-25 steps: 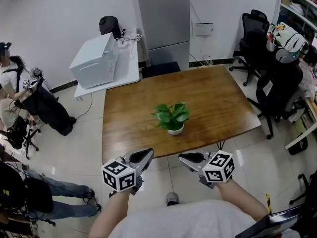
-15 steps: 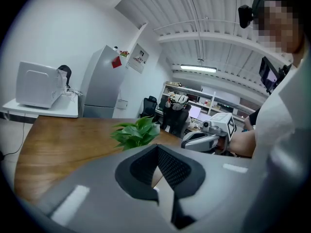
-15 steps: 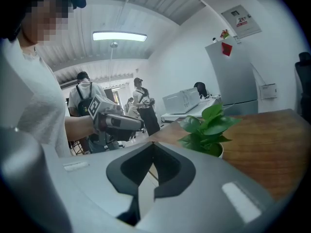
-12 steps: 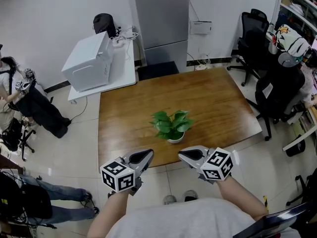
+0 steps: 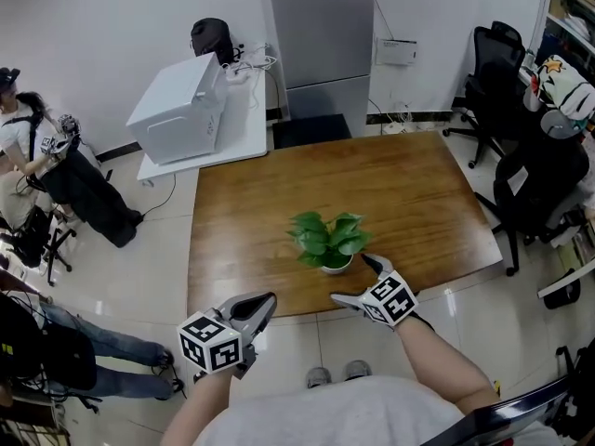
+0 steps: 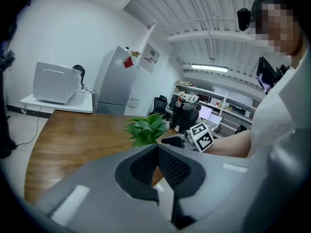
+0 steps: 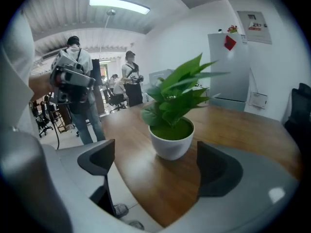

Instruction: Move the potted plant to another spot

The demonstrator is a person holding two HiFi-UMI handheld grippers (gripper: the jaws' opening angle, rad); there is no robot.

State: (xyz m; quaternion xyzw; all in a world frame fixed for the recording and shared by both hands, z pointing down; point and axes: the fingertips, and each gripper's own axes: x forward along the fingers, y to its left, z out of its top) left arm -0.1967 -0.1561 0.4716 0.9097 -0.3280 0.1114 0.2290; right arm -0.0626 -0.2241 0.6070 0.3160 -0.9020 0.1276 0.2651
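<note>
Reaches right gripper (image 5: 353,279) forward and down since a second ago, from off the near edge of wooden table (image 5: 409,189) to just beside potted plant (image 5: 327,240), at its 5 o'clock. Has just been spreading its jaws from pressed together to wide apart; nothing pinched. Shows white pot (image 7: 171,142) in right gripper view upright, ahead of the two pads and between their lines, touching neither. Keeps left gripper (image 5: 265,301) close to its earlier place, off the near edge at the plant's 7 o'clock, a bit lower in frame. Holds its jaws pressed together, nothing between them in left gripper view. Leaves plant on the table toward the 6 o'clock edge, about midway along it, green leaves spreading over the pot. Past the table: white box (image 5: 178,108) on a low white stand (image 5: 244,126) at 10 o'clock, grey fridge (image 5: 321,43) at 12, black office chairs (image 5: 535,184) at 2 to 3, people (image 5: 28,147) at 9.
</note>
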